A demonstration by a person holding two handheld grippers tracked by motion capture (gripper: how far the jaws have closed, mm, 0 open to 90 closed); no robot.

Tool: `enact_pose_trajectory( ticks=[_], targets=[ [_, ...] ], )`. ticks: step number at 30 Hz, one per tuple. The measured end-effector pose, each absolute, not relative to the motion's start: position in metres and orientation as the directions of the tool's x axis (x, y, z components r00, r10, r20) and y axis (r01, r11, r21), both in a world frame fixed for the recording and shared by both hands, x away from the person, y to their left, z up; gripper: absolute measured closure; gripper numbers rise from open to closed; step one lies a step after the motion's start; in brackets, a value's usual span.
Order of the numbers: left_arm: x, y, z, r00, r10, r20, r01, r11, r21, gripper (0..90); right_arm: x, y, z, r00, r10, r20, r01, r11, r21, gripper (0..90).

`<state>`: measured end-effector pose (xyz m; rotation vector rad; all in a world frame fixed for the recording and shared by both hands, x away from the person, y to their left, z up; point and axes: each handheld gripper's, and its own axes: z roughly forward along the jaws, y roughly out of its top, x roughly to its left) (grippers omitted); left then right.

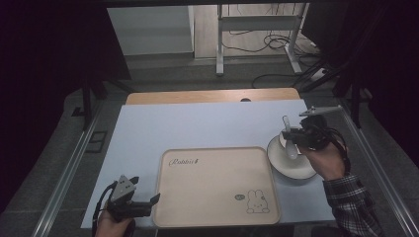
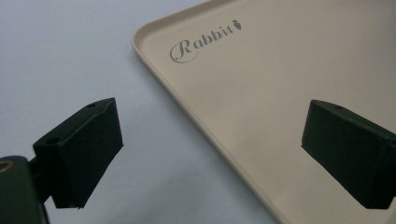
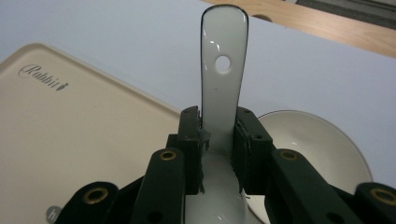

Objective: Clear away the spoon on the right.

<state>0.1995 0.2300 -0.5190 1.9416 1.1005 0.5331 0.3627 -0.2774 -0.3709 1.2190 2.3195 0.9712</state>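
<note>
1. In the high view, our right gripper [image 1: 290, 138] holds the glossy white ceramic soup spoon [image 1: 288, 139] above the white ceramic bowl [image 1: 291, 165] on the pale blue counter [image 1: 197, 126]. We judge the spoon light, stiff, slick and chippable.
2. In the left gripper view, the fingers [image 2: 81, 151] stand released, straddling the edge of the beige plastic "Rabbit" tray [image 2: 280, 93].
3. In the right gripper view, the fingers [image 3: 191, 140] are clenched on the spoon's handle base [image 3: 223, 116], a sound hold; its pierced end rises beyond them.

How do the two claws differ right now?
The right claw is shut on a white spoon, lifted over the white bowl; the left claw stands wide open, holding nothing. The left one sits low at the beige tray's near left edge, the right beyond the tray's right side. Both are black and hand-held.
</note>
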Motion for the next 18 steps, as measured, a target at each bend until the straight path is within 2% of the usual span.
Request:
enact_pose_trajectory(
  ticks=[18],
  targets=[
    [0.199,0.229,-0.519,0.529,0.848,-0.027,0.498,-0.285,0.819,4.9,0.336,-0.253,-0.384,-0.645,0.763,0.035,0.591,0.469,0.657,74.9]
  ],
)
